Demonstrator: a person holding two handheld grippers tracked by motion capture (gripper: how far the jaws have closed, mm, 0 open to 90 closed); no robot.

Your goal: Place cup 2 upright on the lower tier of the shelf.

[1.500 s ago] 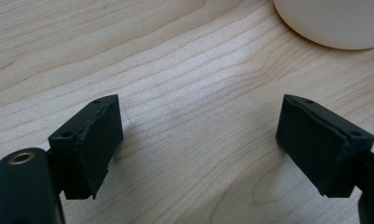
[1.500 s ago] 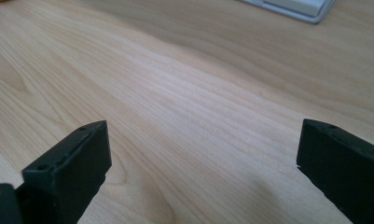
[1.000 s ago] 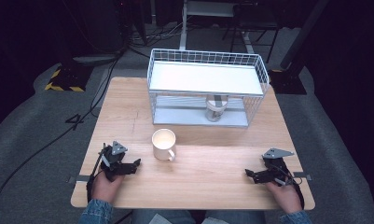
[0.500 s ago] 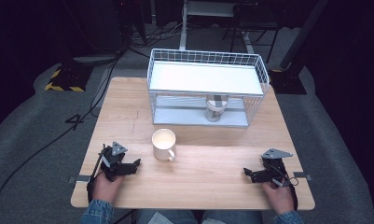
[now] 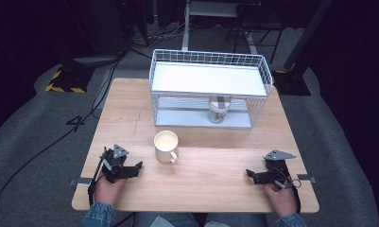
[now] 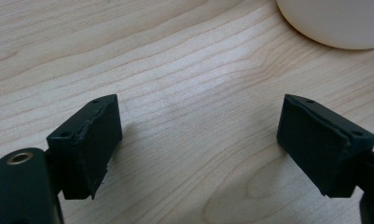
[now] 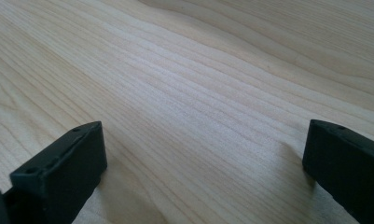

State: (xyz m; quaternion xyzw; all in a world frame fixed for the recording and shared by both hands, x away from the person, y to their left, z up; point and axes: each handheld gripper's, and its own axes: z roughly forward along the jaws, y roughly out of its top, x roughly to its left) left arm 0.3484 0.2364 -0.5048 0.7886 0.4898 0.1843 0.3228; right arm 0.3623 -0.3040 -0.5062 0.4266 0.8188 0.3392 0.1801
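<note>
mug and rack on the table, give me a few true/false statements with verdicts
1. The white mug stands on the bare wooden table, outside the wire rack. True.
2. The left hand-held gripper is clamped on the mug. False: its jaws stand apart over bare wood, having just been opening.
3. A jar stands on the rack's lower level. True.
4. The right hand-held gripper holds a spoon. False: nothing is between its open jaws.
</note>
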